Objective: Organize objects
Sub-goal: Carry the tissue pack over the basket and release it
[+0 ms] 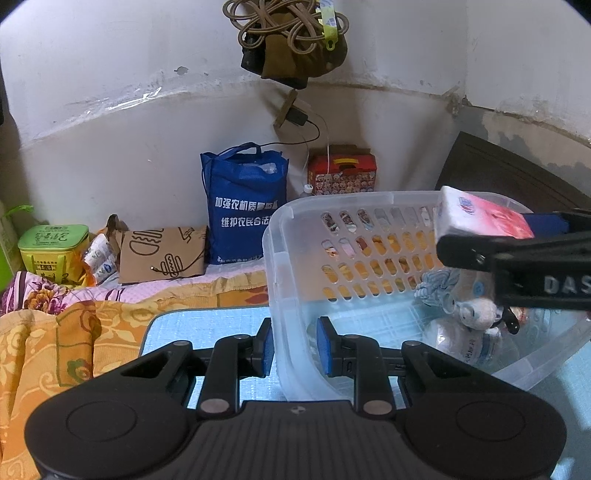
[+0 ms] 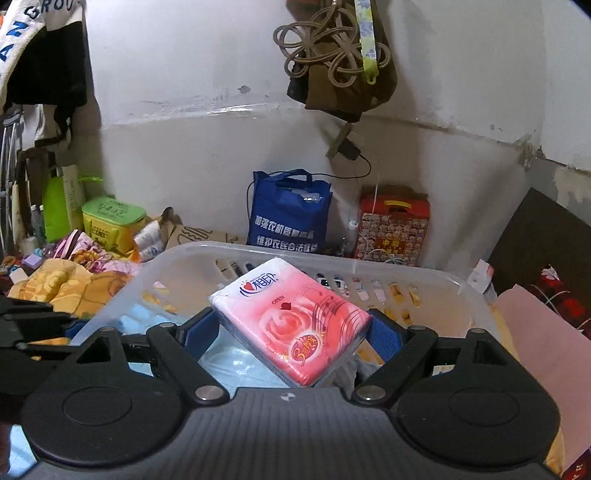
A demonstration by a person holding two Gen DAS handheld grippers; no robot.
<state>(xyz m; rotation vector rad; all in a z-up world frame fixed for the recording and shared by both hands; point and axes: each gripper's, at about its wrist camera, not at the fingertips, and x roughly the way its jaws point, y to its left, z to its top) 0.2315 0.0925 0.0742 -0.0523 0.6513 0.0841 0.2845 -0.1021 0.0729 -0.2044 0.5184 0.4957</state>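
Note:
A clear plastic basket (image 1: pixel 280 236) with a perforated wall stands on a light blue table (image 1: pixel 207 325). My left gripper (image 1: pixel 294 348) is shut on the basket's near wall, one blue pad on each side. My right gripper (image 2: pixel 293 330) is shut on a pink and white tissue pack (image 2: pixel 291 317) and holds it above the basket (image 2: pixel 207 251). From the left wrist view the pack (image 1: pixel 480 218) hangs over the basket's right side. A plush toy (image 1: pixel 476 310) and a plastic bottle (image 1: pixel 465 343) lie inside the basket.
A blue tote bag (image 1: pixel 243 206), a red gift box (image 1: pixel 343 177), a brown paper bag (image 1: pixel 162 254) and a green tin (image 1: pixel 53 247) stand on the bed along the wall. A floral orange blanket (image 1: pixel 48 350) lies left of the table. Cords hang from the wall (image 1: pixel 288 26).

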